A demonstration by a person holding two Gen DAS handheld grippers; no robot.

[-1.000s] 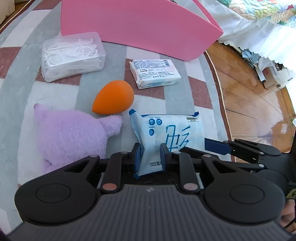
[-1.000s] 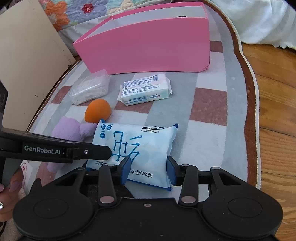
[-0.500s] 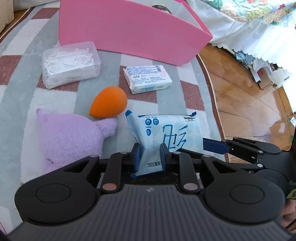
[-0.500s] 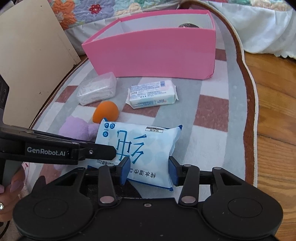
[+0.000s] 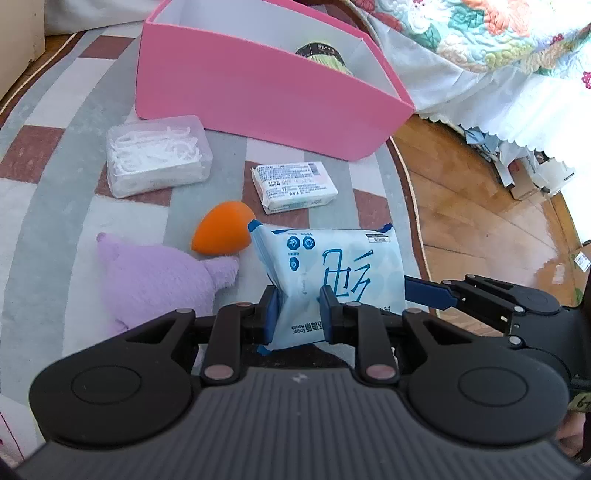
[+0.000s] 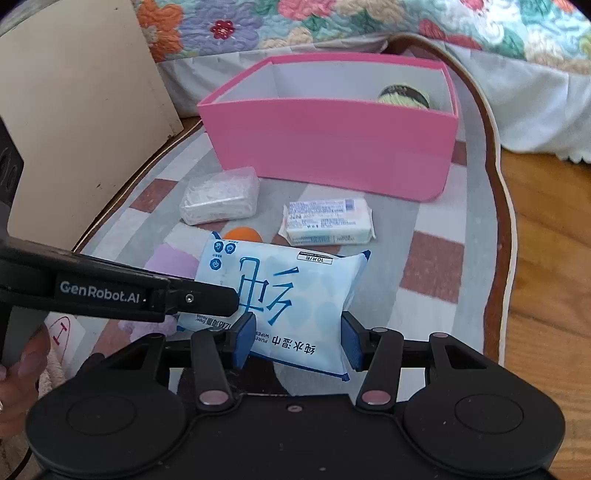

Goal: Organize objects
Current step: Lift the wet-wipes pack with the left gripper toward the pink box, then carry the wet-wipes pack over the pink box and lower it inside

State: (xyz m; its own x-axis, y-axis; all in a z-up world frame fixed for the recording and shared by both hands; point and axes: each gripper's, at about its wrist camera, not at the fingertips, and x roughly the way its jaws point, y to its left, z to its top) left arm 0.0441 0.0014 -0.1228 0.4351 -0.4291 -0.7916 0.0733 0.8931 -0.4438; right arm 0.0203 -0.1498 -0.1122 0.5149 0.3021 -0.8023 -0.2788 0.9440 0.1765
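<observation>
A light blue wet wipes pack (image 5: 332,269) (image 6: 284,295) is held in the air above the rug by both grippers. My left gripper (image 5: 298,308) is shut on its left end. My right gripper (image 6: 298,341) is shut on its near edge. The pink box (image 5: 258,92) (image 6: 332,147) stands open at the back, with a dark-lidded jar (image 6: 404,96) inside. On the rug lie a clear box of floss picks (image 5: 157,155), a small white tissue pack (image 5: 293,186), an orange makeup sponge (image 5: 221,233) and a purple plush (image 5: 155,280).
The striped rug (image 6: 432,266) ends at a wooden floor (image 5: 480,229) on the right. A bed with a floral quilt (image 6: 332,22) lies behind the box. A beige board (image 6: 74,110) stands at the left.
Both grippers have lifted the wipes pack up off the rug and carried it toward the pink box, whose inside now shows.
</observation>
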